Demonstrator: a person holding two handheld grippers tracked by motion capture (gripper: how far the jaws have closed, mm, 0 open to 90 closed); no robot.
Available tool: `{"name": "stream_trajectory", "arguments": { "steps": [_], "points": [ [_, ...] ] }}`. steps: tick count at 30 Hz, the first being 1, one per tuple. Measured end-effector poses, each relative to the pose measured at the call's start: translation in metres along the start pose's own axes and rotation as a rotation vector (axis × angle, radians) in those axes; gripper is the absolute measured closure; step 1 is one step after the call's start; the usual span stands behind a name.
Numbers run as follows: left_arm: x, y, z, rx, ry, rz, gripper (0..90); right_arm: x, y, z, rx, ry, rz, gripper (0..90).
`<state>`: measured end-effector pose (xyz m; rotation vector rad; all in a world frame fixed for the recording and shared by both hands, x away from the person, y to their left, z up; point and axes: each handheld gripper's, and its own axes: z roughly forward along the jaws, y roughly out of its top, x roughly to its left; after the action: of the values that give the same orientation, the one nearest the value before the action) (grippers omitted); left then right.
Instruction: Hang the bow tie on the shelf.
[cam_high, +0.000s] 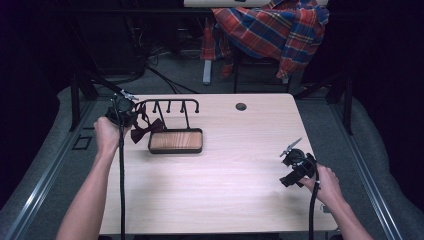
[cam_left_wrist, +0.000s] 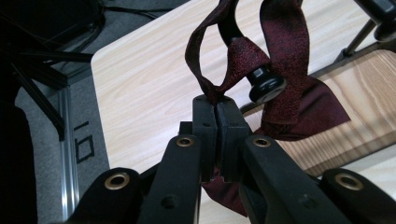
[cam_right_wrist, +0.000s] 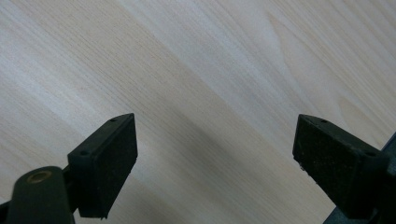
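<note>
A dark red bow tie (cam_high: 148, 129) hangs by its strap at the left end of a black hook rack (cam_high: 170, 104), which stands on a wooden tray (cam_high: 176, 141). My left gripper (cam_high: 133, 114) is shut on the strap just beside that end. In the left gripper view the jaws (cam_left_wrist: 216, 100) pinch the strap (cam_left_wrist: 280, 51), which loops around a round-tipped hook (cam_left_wrist: 266, 85); the bow hangs behind it over the tray (cam_left_wrist: 369, 93). My right gripper (cam_high: 289, 179) stays low over the table at the right. Its pads (cam_right_wrist: 109, 163) stand wide apart over bare wood, holding nothing.
The light wooden table (cam_high: 225, 170) has a round cable hole (cam_high: 241, 106) near its far edge. Behind the table a plaid cloth (cam_high: 272, 30) lies over a chair. Cables trail from both grippers along the person's forearms.
</note>
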<state>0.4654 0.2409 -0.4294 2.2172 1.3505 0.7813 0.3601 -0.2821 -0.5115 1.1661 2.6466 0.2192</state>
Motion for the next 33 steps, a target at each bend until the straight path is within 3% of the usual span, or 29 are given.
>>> {"name": "stream_trajectory", "arguments": {
  "steps": [7, 9, 13, 14, 18, 20, 21, 22, 24, 29, 33],
  "points": [
    [-0.006, -0.008, 0.007, -0.032, 0.066, -0.001, 85.6, 0.000, 0.000, 0.001, -0.011, -0.001, 0.011, 13.6],
    [-0.006, -0.009, 0.009, -0.041, 0.063, -0.009, 85.2, 0.002, -0.001, 0.002, -0.034, -0.007, 0.033, 13.6],
    [-0.005, -0.009, 0.010, -0.054, 0.055, -0.024, 85.0, 0.000, 0.000, 0.000, -0.005, -0.003, 0.007, 13.6],
    [-0.005, -0.009, 0.011, -0.059, 0.057, -0.022, 85.2, 0.002, -0.001, 0.002, -0.029, -0.011, 0.032, 13.6],
    [-0.002, -0.004, 0.012, -0.062, 0.047, -0.046, 87.6, 0.002, -0.002, 0.004, -0.042, 0.002, 0.040, 13.6],
    [-0.003, -0.003, 0.014, -0.061, 0.048, -0.041, 87.6, 0.002, -0.001, 0.003, -0.034, 0.004, 0.032, 13.6],
    [-0.004, -0.003, 0.015, -0.052, 0.041, -0.038, 87.5, 0.000, 0.000, 0.000, -0.006, -0.003, 0.008, 13.6],
    [-0.004, -0.003, 0.015, -0.048, 0.036, -0.037, 87.0, 0.002, -0.002, 0.003, -0.041, 0.007, 0.038, 13.6],
    [-0.004, -0.004, 0.016, -0.043, 0.015, -0.039, 85.4, 0.000, -0.001, 0.002, -0.020, 0.012, 0.020, 13.6],
    [-0.005, -0.007, 0.016, -0.041, -0.008, -0.052, 74.9, 0.001, -0.002, 0.003, -0.037, 0.007, 0.033, 13.6],
    [-0.002, -0.009, 0.014, -0.039, 0.000, -0.062, 64.3, 0.000, -0.001, 0.002, -0.017, 0.006, 0.017, 13.6]
  ]
}}
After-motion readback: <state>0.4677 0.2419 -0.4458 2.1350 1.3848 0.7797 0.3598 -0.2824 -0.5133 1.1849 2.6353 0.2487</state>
